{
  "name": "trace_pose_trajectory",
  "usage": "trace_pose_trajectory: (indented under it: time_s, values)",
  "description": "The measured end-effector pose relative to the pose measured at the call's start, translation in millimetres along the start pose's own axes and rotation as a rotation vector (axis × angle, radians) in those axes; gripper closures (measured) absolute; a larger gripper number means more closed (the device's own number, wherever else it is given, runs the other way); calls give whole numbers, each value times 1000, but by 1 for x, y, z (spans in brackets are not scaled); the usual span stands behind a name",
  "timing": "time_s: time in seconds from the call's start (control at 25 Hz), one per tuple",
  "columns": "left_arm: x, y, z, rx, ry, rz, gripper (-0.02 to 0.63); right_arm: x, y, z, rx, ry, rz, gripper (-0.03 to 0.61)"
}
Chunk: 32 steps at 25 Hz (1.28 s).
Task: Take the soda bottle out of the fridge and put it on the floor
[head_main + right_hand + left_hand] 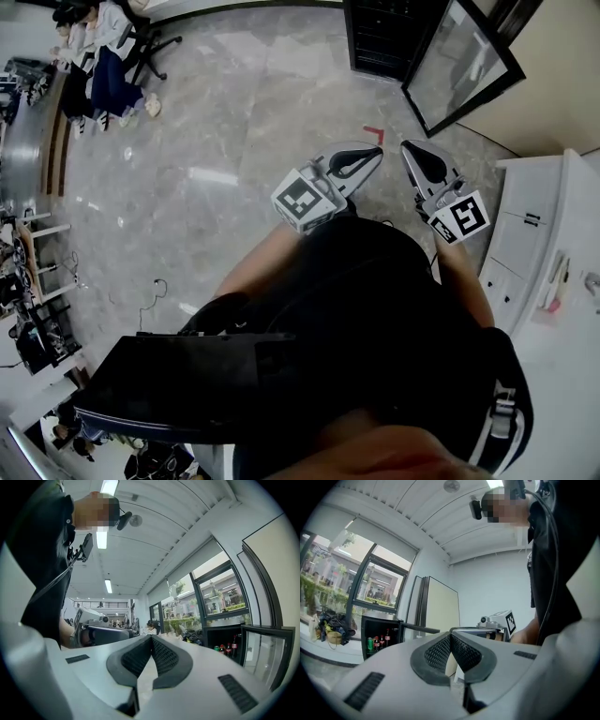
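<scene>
while both claws sat closed and empty — left gripper (373, 153), right gripper (411, 150) — entering the fridge (380, 42) that way could topple the soda bottle (387, 637) against neighbouring cans (369, 643).

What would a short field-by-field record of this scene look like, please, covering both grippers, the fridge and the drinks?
left gripper: jaws together, nothing between them
right gripper: jaws together, nothing between them
fridge: small, black, standing open across the room
fridge door: glass, swung wide open
soda bottles: upright inside the fridge
cans: inside the fridge, beside the bottles
floor: grey stone-look tiles, with a red tape mark ahead of the grippers
task state: no bottle taken yet; both grippers well short of the fridge
</scene>
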<state>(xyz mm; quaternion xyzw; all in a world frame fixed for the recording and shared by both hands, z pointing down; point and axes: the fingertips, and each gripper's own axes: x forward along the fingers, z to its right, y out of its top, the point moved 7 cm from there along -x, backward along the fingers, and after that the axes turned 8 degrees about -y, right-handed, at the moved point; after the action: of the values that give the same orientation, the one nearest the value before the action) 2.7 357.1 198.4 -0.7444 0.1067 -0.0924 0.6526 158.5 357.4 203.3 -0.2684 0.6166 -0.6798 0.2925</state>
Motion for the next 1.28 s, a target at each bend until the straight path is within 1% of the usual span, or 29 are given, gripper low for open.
trace_pose_trajectory:
  time_s: [0.16,0.36,0.56,0.76,0.88,1.04,1.16,1.28]
  values:
    - [-11,10,-56,-16,-18,4,612,51,2,13,1,-22,-18,568]
    - [-25,20,-121,-7,-53,8,612,113,6,25,-9,-49,-27,568]
    - [-30,24,-165,2,-68,10,612,151,5,34,-8,-59,-29,568]
    - [-22,27,-197,-8,-53,28,612,175,1,52,-8,-48,-48,568]
    - [-6,28,-218,-28,-32,30,612,188,0,79,2,-41,-44,568]
    - [22,14,-248,-24,-17,20,612,203,-16,122,11,-29,-35,568]
    - [42,16,-287,-12,8,18,612,231,-20,164,24,-10,-31,568]
    - [78,16,-311,-11,40,11,612,240,-23,211,37,8,-32,568]
